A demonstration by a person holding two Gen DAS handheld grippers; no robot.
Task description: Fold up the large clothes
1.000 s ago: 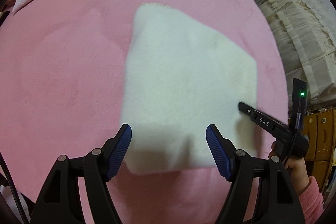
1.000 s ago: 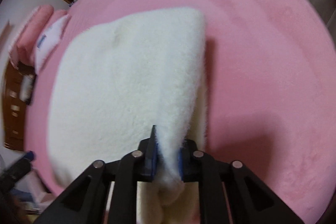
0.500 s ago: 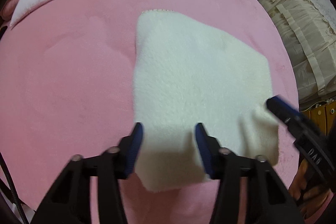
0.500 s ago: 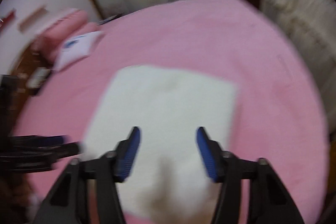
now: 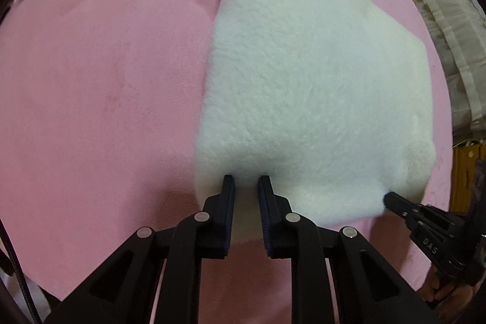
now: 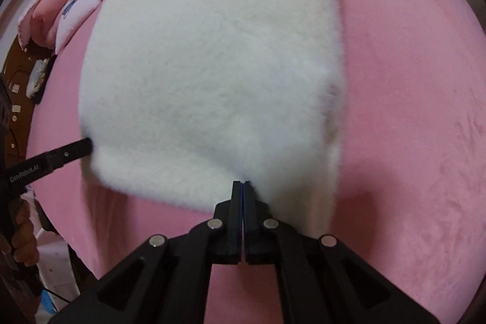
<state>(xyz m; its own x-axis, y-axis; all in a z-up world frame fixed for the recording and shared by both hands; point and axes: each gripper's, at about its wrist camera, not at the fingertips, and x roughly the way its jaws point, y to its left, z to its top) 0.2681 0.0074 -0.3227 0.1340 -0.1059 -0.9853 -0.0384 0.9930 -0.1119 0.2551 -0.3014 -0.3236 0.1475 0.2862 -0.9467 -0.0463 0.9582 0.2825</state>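
A white fleece garment (image 5: 303, 81) (image 6: 212, 66) lies folded into a thick rectangle on the pink bed cover (image 5: 91, 81). My left gripper (image 5: 246, 184) points straight down at its near left corner. Its jaws are closing, and fleece fills the narrow gap between the pads. In the right wrist view the left gripper (image 6: 86, 143) meets that same corner. My right gripper (image 6: 243, 182) is shut at the near edge, with the fabric drawn up to its tips. From the left wrist view the right gripper (image 5: 387, 198) touches the near right corner.
A white and pink pillow pile (image 6: 79, 8) sits at the bed's far left. Cream frilled fabric (image 5: 440, 20) and a yellow wooden cabinet (image 5: 467, 172) stand past the bed's right side. A person's hand (image 6: 21, 233) grips the left tool's handle.
The left gripper came down onto the near left corner and narrowed its jaws. The right gripper let go of the folded-over edge, opened, swung to the near edge and shut.
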